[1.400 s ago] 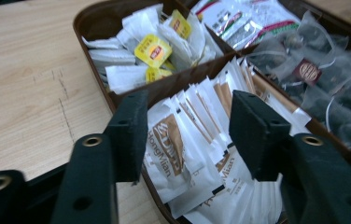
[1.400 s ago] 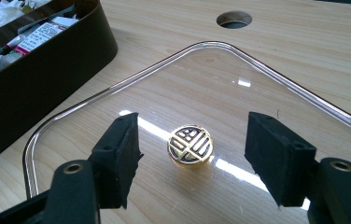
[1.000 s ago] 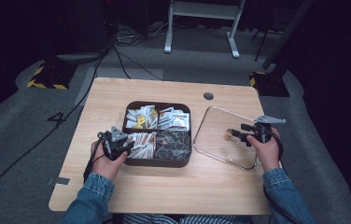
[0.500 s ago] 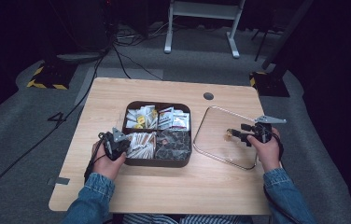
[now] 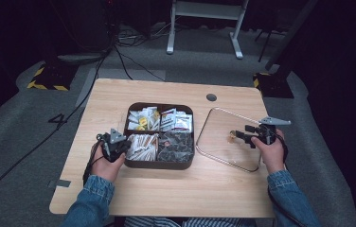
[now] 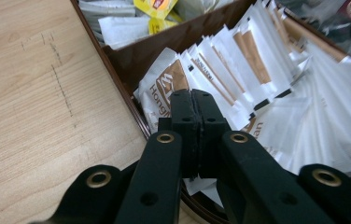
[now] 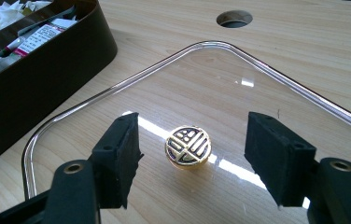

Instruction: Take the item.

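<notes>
A dark brown box (image 5: 159, 165) with four compartments sits mid-table, full of sachets and tea bags. My left gripper (image 5: 123, 144) is at its near-left compartment. In the left gripper view the left gripper (image 6: 193, 100) is shut, jaws pressed together just above the white and brown sachets (image 6: 239, 60); I see nothing between the pads. A clear glass lid (image 5: 214, 124) lies flat to the right of the box, with a gold knob (image 5: 233, 136) on it. My right gripper (image 7: 194, 127) is open, one jaw on each side of the gold knob (image 7: 188, 146), not touching it.
A round cable hole (image 5: 211, 97) is in the table behind the lid. Bare wood lies left of the box wall (image 6: 136, 51) and along the front edge. The box side (image 7: 47, 74) stands close to the lid's rim (image 7: 257, 65).
</notes>
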The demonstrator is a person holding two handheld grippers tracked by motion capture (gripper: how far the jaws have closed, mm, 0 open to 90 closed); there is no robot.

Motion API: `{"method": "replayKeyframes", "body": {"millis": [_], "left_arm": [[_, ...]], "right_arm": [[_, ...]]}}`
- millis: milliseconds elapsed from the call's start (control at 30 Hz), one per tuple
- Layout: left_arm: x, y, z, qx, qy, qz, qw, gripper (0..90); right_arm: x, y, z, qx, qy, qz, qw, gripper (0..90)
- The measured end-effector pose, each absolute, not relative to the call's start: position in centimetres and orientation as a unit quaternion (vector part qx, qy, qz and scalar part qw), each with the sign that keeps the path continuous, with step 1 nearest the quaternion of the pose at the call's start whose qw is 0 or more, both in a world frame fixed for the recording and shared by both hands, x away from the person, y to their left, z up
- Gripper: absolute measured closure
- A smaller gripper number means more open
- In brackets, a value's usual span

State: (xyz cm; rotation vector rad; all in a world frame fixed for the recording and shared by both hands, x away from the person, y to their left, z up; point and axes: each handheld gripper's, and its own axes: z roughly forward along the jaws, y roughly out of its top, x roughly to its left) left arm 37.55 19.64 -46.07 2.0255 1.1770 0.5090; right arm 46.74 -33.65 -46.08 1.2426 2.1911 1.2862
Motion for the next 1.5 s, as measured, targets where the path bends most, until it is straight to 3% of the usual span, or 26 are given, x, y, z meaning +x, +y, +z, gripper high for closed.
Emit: {"method": "replayKeyframes", "body": {"millis": [833, 1500], "left_arm": [[35.4, 20.1, -42.8, 0.744, 0.427, 0.141, 0.495, 88.5], [33.7, 18.0, -40.7, 0.760, 0.377, 0.135, 0.512, 88.5]], "right_arm": [[46.9, -33.6, -45.9, 0.432, 0.766, 0.449, 0.159, 36.4], [46.9, -33.6, -46.0, 0.432, 0.767, 0.447, 0.159, 36.4]]}}
